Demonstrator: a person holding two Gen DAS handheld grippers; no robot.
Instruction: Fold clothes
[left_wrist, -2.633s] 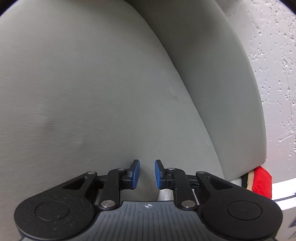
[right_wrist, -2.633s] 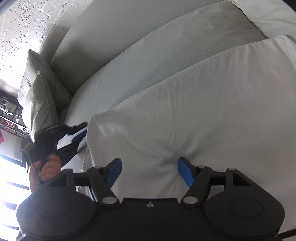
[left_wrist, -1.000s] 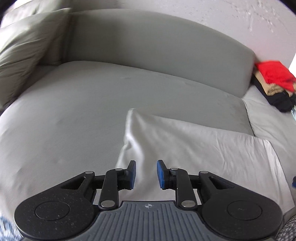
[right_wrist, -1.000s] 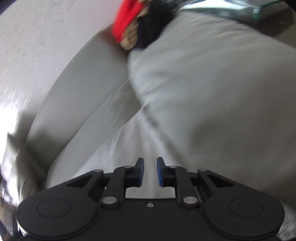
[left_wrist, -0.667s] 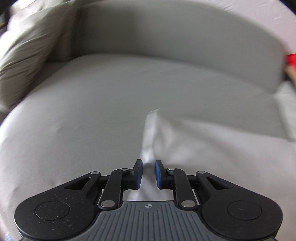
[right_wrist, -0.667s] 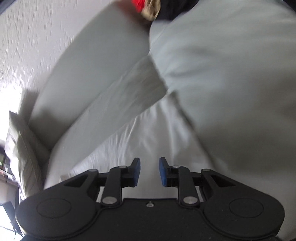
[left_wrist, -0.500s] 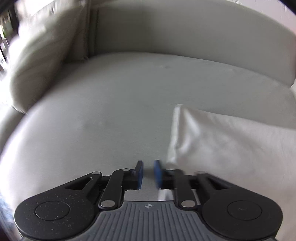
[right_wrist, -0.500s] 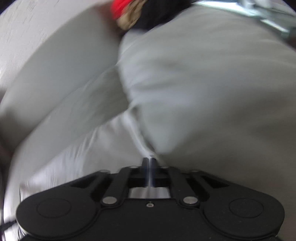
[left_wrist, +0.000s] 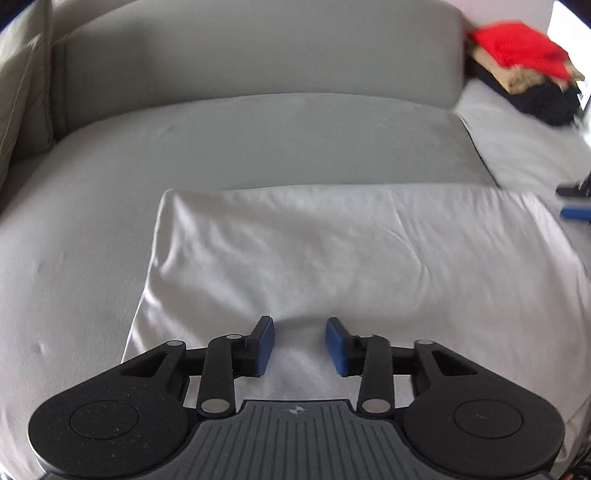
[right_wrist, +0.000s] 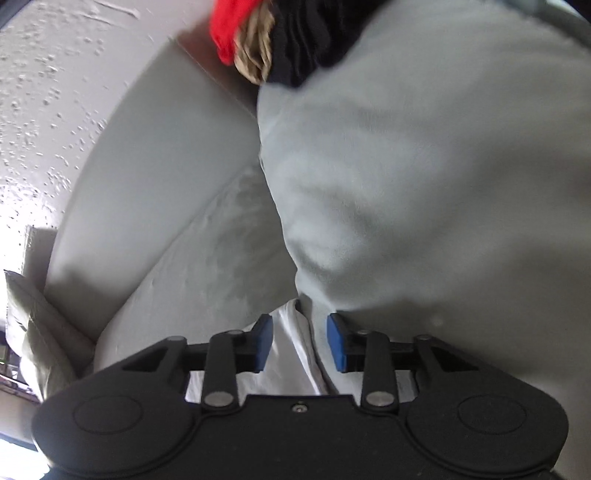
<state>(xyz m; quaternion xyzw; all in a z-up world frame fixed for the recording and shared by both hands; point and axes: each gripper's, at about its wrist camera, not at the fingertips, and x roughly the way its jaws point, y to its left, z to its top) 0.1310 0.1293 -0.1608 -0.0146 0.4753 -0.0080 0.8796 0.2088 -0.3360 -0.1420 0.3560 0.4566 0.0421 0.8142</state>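
Note:
A white garment (left_wrist: 351, 251) lies folded into a wide rectangle on the grey sofa seat (left_wrist: 258, 140). My left gripper (left_wrist: 300, 345) is open and empty, low over the garment's near edge. My right gripper (right_wrist: 300, 341) is open over the garment's right end (right_wrist: 291, 347), where a white corner shows between its jaws without being clamped. The right gripper's blue fingertips (left_wrist: 572, 212) also show at the right edge of the left wrist view.
A stack of folded clothes, red over tan over black (left_wrist: 524, 70), sits at the far right of the sofa, also in the right wrist view (right_wrist: 280, 40). A grey pillow (left_wrist: 18, 85) leans at the left end. The sofa backrest (left_wrist: 258, 51) runs behind.
Both grippers have opened; the right one was shut half a second ago. The left gripper has moved right, from the garment's left edge to its near middle.

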